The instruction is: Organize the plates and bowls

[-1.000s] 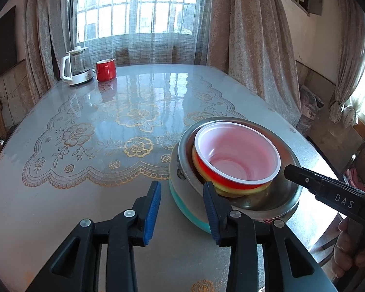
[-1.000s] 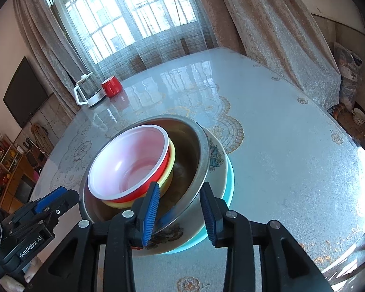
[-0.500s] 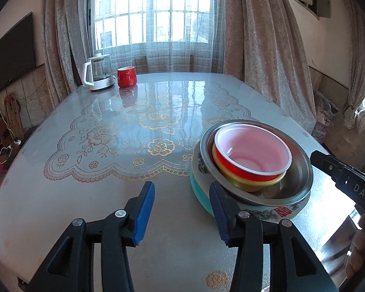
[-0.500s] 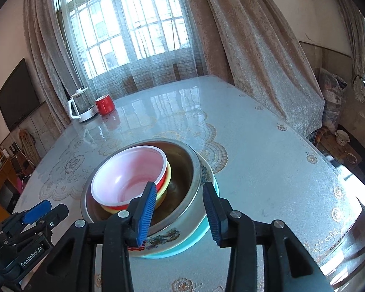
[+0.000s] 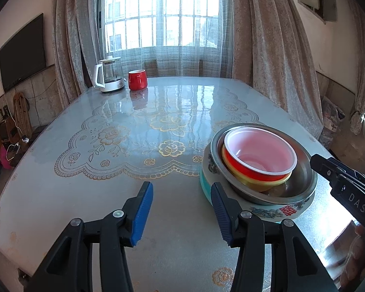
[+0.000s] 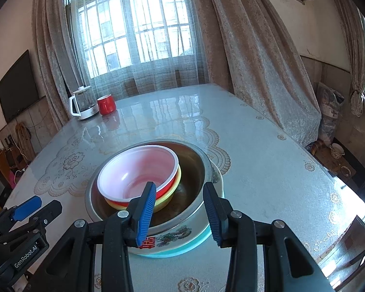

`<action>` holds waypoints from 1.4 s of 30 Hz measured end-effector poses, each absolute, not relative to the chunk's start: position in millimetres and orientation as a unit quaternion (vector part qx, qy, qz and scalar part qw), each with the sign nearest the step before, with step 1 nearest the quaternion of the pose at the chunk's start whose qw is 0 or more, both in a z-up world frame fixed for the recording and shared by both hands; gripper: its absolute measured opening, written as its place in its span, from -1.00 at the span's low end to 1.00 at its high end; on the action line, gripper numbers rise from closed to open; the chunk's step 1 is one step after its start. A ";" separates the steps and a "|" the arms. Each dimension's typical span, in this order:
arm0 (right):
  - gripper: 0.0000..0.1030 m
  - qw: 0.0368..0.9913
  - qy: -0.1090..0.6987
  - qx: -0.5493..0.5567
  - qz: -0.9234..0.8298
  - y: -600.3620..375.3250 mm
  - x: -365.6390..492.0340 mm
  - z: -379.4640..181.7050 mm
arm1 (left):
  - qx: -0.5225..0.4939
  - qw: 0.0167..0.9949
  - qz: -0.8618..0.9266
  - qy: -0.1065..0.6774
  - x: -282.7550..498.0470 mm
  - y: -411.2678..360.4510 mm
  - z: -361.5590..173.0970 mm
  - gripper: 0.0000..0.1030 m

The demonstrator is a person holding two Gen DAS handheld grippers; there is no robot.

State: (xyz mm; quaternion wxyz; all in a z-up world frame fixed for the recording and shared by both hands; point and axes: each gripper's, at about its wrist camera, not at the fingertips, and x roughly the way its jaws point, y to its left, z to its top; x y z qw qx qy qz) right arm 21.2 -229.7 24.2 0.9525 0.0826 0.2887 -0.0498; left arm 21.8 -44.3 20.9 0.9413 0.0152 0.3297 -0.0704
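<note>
Your left tool (image 6: 24,209) reads "GenRobot.AI" on its body; your right tool (image 5: 328,168) shows "DAS". A red double-happiness mark sits on the patterned bowl (image 6: 172,239). Both tools tilt down toward the worktop (image 5: 172,121). Your left tool has just been opening and grips nothing. Your right tool, also just opening, straddles the near rim of the stack without pressing it. The red bowl (image 6: 138,172) sits nested in the steel bowl (image 6: 194,168), near the worktop's edge.

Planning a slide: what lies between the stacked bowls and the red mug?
Only bare floral tablecloth between bowl stack and red mug, in the left wrist view.
</note>
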 end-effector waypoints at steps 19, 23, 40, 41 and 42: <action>-0.21 0.952 0.287 0.088 -0.052 -231.1 21.3 22.6 | 0.019 0.943 -0.071 0.326 20.4 -47.4 23.6 0.21; -0.21 0.952 0.288 0.088 -0.051 -231.4 21.0 22.8 | 0.024 0.943 -0.069 0.324 19.8 -48.1 23.7 0.23; -0.21 0.952 0.288 0.088 -0.048 -229.9 20.3 21.1 | 0.029 0.945 -0.068 0.320 18.1 -48.4 24.6 0.28; -0.21 0.952 0.289 0.089 -0.048 -229.9 20.3 21.0 | 0.029 0.945 -0.068 0.320 18.4 -48.1 25.0 0.28; -0.21 0.952 0.288 0.089 -0.047 -229.7 20.2 21.2 | 0.029 0.945 -0.068 0.320 18.5 -48.2 25.0 0.28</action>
